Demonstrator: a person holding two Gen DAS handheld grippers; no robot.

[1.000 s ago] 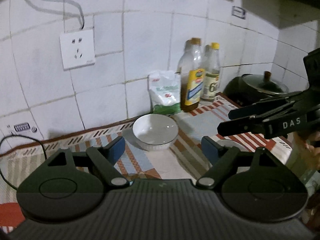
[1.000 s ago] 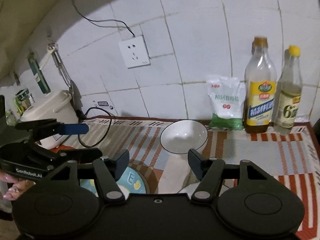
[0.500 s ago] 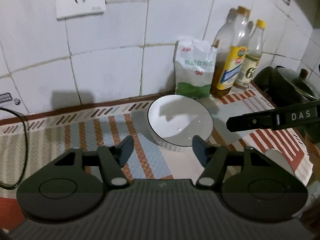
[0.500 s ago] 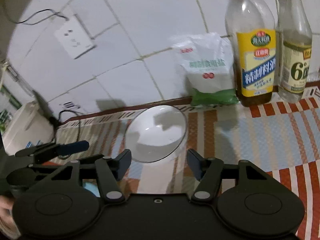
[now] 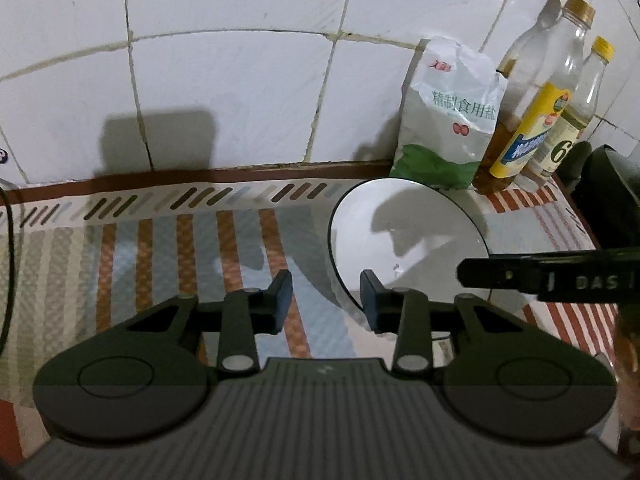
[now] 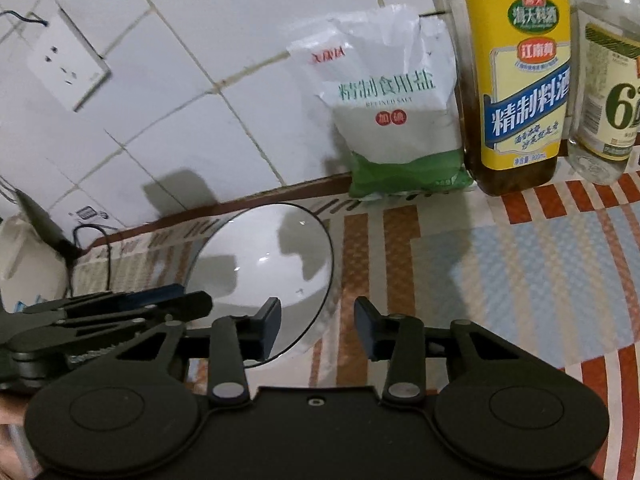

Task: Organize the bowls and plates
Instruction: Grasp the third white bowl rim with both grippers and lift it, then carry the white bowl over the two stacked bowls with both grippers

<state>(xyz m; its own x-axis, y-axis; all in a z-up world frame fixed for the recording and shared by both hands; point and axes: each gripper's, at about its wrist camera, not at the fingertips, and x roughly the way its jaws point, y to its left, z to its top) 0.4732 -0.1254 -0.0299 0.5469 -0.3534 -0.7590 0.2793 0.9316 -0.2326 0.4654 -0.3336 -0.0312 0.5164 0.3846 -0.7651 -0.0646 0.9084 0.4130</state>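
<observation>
Closing half-open, empty jaws of left gripper point(image 5: 325, 300) and right gripper point(image 6: 316, 322) astride bowl point(image 5: 408, 236) rim: slip or tipping risked.

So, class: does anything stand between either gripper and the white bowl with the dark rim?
Nothing visible does. The white bowl with the dark rim sits on the striped mat. The left gripper and right gripper straddle opposite sides of its rim, jaws just closing, not yet pressing it.

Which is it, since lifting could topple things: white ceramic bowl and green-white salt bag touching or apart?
Apart. Right wrist view shows striped cloth between white ceramic bowl and green-white salt bag.
</observation>
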